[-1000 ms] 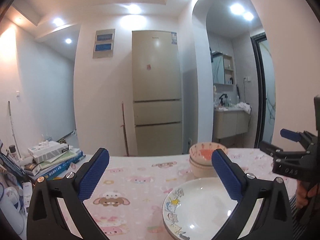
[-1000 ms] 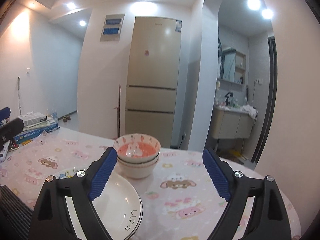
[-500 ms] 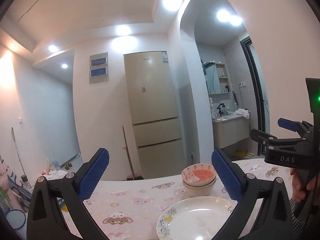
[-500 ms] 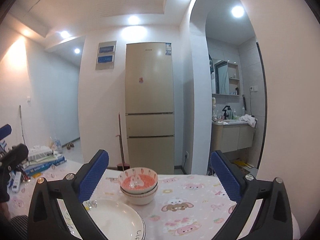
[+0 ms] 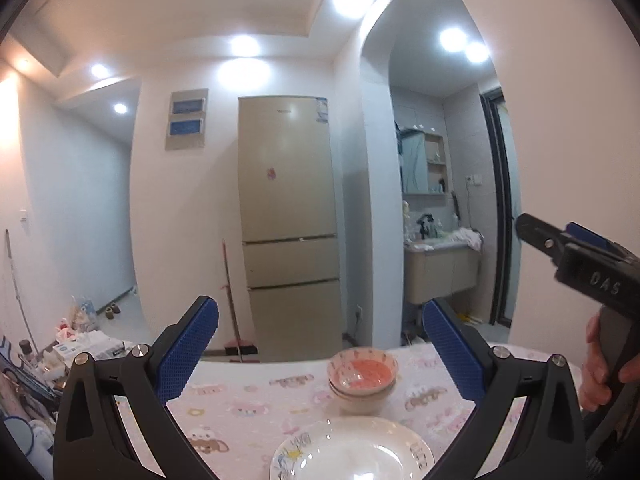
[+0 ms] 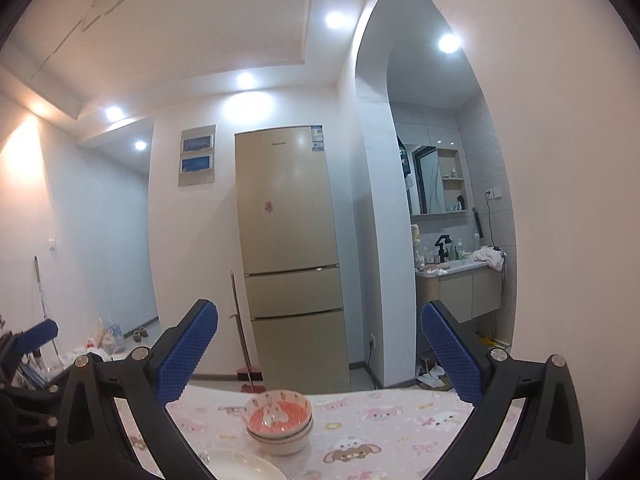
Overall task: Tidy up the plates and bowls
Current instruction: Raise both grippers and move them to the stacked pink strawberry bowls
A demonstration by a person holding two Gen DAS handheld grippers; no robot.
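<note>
Left wrist view is showing me the left tongs (image 5: pixel 316 352) spreading wide with nothing between the blue pads, hanging above the desk (image 5: pixel 256 404). The right tongs (image 6: pixel 318 354) are likewise spread wide and empty, having just been opening; I'm also seeing them off to the side in the left view, gripped by a hand (image 5: pixel 600 368).

Task items are sitting on the cartoon-print desk cover: the stacked bowls (image 5: pixel 362 380), top one with an orange-red rabbit print inside, standing upright with mouths up, nested straight. The white plates (image 5: pixel 352 454) are lying flat just beside the bowls on the near side, apart from them as far as I can tell; the "Life" lettering is sitting at the rim toward the right. Both are round, so I'm not calling any long axis.

I'm judging the sorting as mostly done, both tongs being clear of the crockery.

Risks I'm flagging: dropping back in level could clip the bowl stack and topple it, and the plates near the desk's front edge could slide off if nudged. Glazed ware could also slip out of the pads.
</note>
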